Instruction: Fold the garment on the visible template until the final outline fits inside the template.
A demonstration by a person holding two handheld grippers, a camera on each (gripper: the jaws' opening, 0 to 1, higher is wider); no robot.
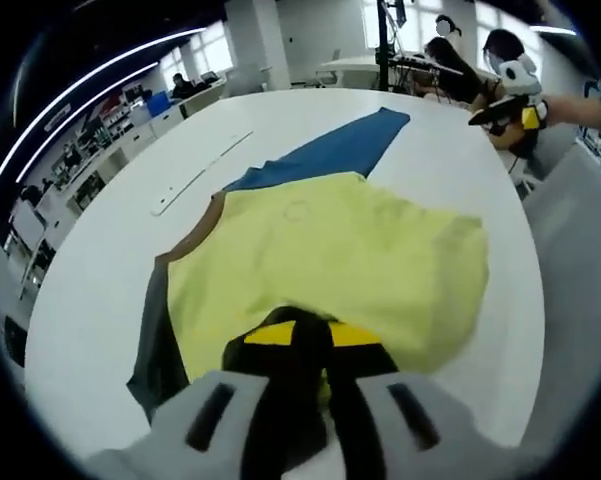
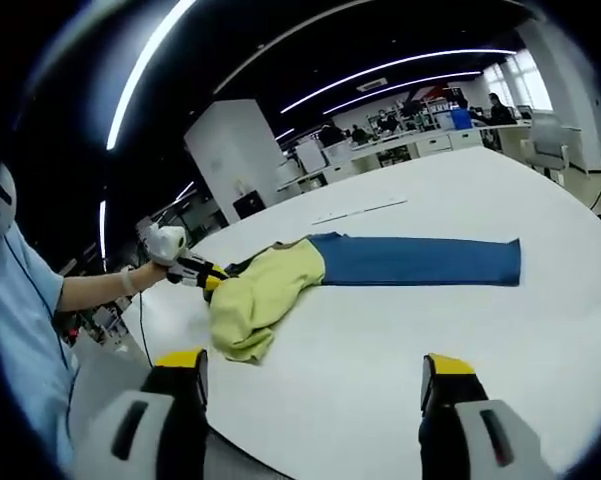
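Garment [image 2: 280, 285] lies on the white table [image 2: 460, 330]: yellow body bunched at the person's end, blue part [image 2: 415, 260] stretched flat away from it. In left gripper view the yellow cloth [image 1: 330, 260] is folded over w/ a brown-trimmed edge and grey underside at the near-left side; blue part [image 1: 330, 150] runs off toward the far side of the table [image 1: 100, 290].

Left gripper [image 1: 305, 345]: jaws clenched together on the near edge of the yellow cloth, fabric pinched between the yellow-tipped pads. Same gripper seen from right gripper view [image 2: 195, 272], held out by a hand on a light-blue sleeve, tip touching the yellow end of the garment.

Right gripper [image 2: 315, 385]: jaws spread wide, nothing between them, held over bare table near the edge, well apart from the garment, which lies ahead and to the left of it. It also shows far off in left gripper view [image 1: 510, 110], past the table's far edge.

A thin pale strip [image 1: 195, 180] lies on the table beside the blue part. Desks and people in bkgd.
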